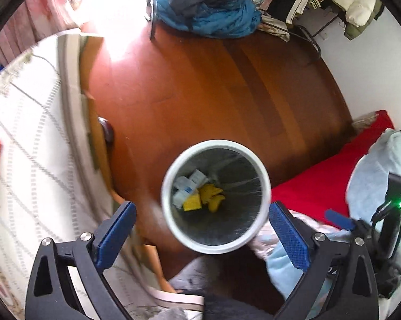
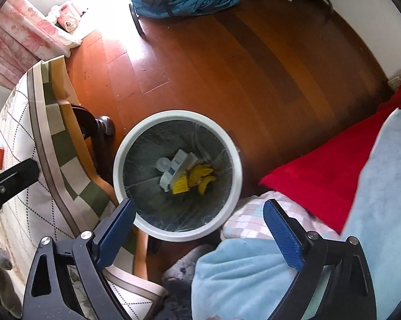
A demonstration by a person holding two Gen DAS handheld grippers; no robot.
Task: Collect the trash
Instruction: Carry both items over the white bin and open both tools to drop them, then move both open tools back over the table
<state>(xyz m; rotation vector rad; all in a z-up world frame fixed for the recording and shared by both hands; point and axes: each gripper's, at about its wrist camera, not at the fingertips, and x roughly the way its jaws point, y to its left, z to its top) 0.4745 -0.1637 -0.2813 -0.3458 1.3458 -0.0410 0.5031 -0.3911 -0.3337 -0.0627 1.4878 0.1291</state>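
Both the left gripper [image 1: 201, 222] and the right gripper [image 2: 199, 217] hang wide apart and empty above the white bin [image 2: 120, 160], which stands on the wooden floor [image 2: 253, 74] at frame centre. At its bottom lie a banana peel [image 2: 201, 177], a yellow packet [image 2: 180, 184] and white cartons [image 2: 175, 166]; a patterned tablecloth [image 2: 19, 138] fills the left side.

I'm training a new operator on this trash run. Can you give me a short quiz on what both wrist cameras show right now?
1. True or false: the left tongs are shut on a piece of trash.
2. Which of these lies in the trash bin? A) a banana peel B) a glass bottle C) a shoe
3. What does the bin stand on?

Key:
1. False. Both the left and the right tongs are open and hold nothing.
2. A. The banana peel lies at the bottom beside a yellow packet and a white carton.
3. The wooden floor, beside the table's patterned cloth.
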